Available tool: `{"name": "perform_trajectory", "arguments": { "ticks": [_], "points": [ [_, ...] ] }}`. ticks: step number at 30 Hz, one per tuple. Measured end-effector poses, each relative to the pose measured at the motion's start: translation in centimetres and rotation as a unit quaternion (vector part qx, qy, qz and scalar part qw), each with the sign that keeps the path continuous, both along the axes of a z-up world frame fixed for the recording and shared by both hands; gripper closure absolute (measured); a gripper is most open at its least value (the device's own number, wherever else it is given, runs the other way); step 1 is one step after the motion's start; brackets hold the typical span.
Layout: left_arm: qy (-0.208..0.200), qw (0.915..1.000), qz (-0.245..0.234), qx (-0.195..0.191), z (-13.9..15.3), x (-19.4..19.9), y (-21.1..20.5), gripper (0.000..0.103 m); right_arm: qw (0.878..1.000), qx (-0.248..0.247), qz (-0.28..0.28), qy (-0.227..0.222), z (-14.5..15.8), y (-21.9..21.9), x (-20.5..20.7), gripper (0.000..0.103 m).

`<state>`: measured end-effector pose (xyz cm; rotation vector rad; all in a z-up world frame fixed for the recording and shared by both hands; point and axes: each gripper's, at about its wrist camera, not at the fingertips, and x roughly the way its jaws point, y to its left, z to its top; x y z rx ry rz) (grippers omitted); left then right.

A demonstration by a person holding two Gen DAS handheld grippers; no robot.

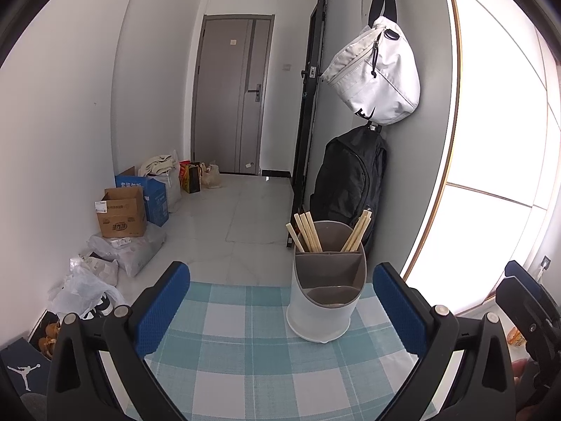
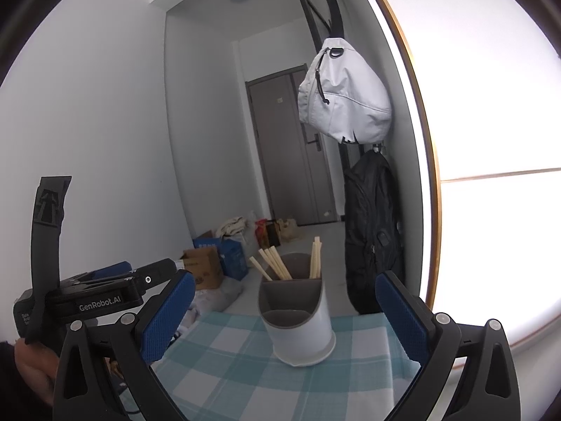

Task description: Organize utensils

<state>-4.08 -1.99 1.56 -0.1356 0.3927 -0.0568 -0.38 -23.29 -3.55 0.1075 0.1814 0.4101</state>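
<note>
Blue pads of my left hand-held gripper [image 1: 280, 310] frame the near edge of the view, spread wide with nothing between them. My right hand-held gripper [image 2: 284, 312] is likewise spread and carries nothing. Both hover low over the counter [image 1: 245, 361], which wears a blue-and-white checked cloth.

Ahead of both stands the holder [image 1: 326, 291], a white cup with a grey divided insert, upright on the cloth toward its far edge. Chopsticks [image 1: 308, 233] already stand in its rear compartments: a bunch leaning left in one, a smaller bunch [image 1: 357, 233] leaning right in the other. Its front compartment looks empty.

I judge the sorting to be nearly or wholly finished. I see no loose utensils on the visible part of the cloth, though the near edge is hidden by my own fingers, so I cannot rule out something lying there.

From the left view, the holder sits forward and slightly right of centre, nearer my right pad but clear of it. From the right view, it stands almost centred between the pads, ahead of them and not touched.
</note>
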Motion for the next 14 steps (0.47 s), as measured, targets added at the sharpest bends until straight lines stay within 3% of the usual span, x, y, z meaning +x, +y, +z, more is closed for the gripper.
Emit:
{"name": "perform_trajectory", "arguments": {
  "ticks": [14],
  "points": [
    [-0.011,0.9999,-0.009,0.008,0.15,-0.04,-0.38,0.001,1.000,0.002,-0.001,0.003,-0.08,-0.11,-0.05,0.000]
  ]
}}
